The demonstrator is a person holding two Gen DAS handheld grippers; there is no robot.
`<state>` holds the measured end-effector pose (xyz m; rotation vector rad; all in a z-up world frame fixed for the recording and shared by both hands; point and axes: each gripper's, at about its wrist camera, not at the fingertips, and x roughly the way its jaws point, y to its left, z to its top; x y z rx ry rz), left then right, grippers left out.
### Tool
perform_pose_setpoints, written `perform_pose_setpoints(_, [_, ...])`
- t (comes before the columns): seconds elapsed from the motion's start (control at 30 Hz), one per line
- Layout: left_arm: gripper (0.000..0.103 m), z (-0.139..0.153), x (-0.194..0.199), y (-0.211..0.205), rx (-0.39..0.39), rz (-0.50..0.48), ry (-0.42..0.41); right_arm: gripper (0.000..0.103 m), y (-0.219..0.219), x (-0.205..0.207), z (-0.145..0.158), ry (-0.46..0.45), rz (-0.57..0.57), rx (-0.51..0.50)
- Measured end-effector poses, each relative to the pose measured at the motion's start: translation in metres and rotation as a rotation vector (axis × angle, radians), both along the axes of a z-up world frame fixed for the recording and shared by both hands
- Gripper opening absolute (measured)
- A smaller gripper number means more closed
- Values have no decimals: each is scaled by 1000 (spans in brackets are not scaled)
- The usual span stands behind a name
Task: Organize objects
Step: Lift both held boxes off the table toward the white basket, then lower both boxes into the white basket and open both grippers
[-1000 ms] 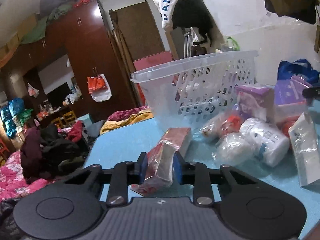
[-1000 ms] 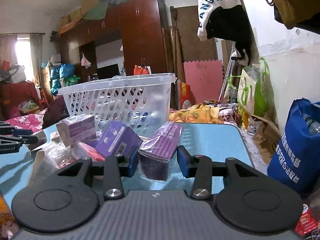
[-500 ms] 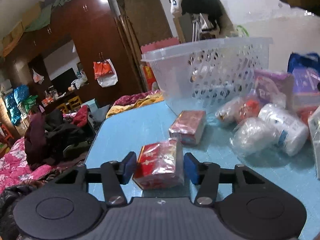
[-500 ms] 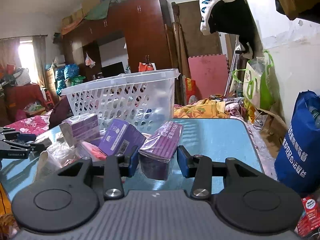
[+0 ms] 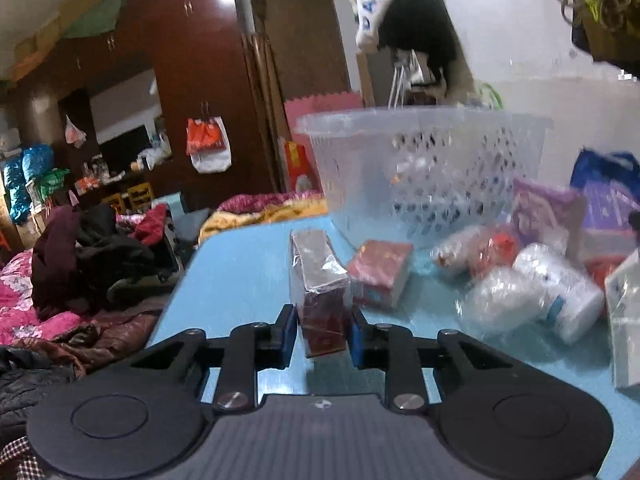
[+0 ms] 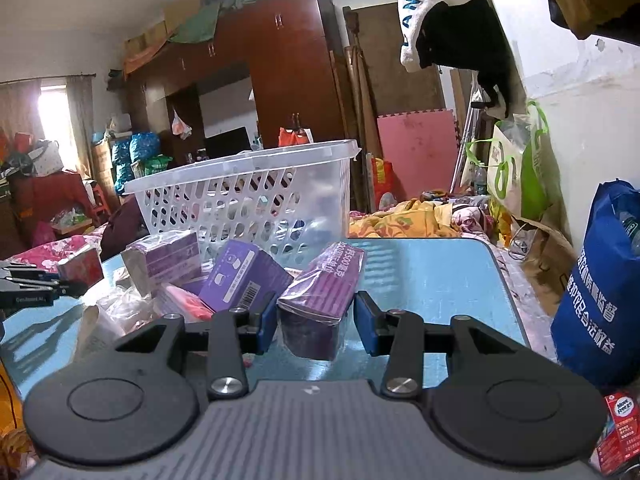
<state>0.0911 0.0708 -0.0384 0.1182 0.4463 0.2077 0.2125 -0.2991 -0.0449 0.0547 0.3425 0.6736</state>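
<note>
1. The left gripper (image 5: 323,334) is clenching a dark red, film-wrapped pack (image 5: 319,292) between its blue pads, standing it on its narrow end at the near left of the blue table (image 5: 240,272). Gripped low on its sides, the pack is staying upright and easy to carry.
2. A second red pack (image 5: 380,270) is lying flat just to its right, in front of the white perforated basket (image 5: 424,176) at the far side. That is probably where the goods are going.
3. The right gripper (image 6: 316,322) is straddling a purple wrapped pack (image 6: 320,300) with its jaws parted. Gaps are showing on both sides, so it is released and grasping nothing.
4. That pack is lying near the middle of the table, pointing toward the basket. A purple box (image 6: 244,280) is leaning against the pile on its left.
5. White plastic-wrapped rolls (image 5: 532,292) are waiting at the right, loose on the table.
</note>
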Motion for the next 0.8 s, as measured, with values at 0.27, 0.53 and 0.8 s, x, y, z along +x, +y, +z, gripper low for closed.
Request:
perform_pose_setpoints(0.27, [30, 44, -21, -13, -20, -39, -199, 45, -2, -11, 22, -57, 5, 41])
perform_pose_setpoints(0.53, [30, 117, 62, -30, -57, -95, -232, 44, 73, 4, 122, -198, 132, -54])
perform_pose_setpoints(0.8, [59, 110, 159, -8, -212, -63, -61, 86, 145, 63, 139, -219, 111, -179])
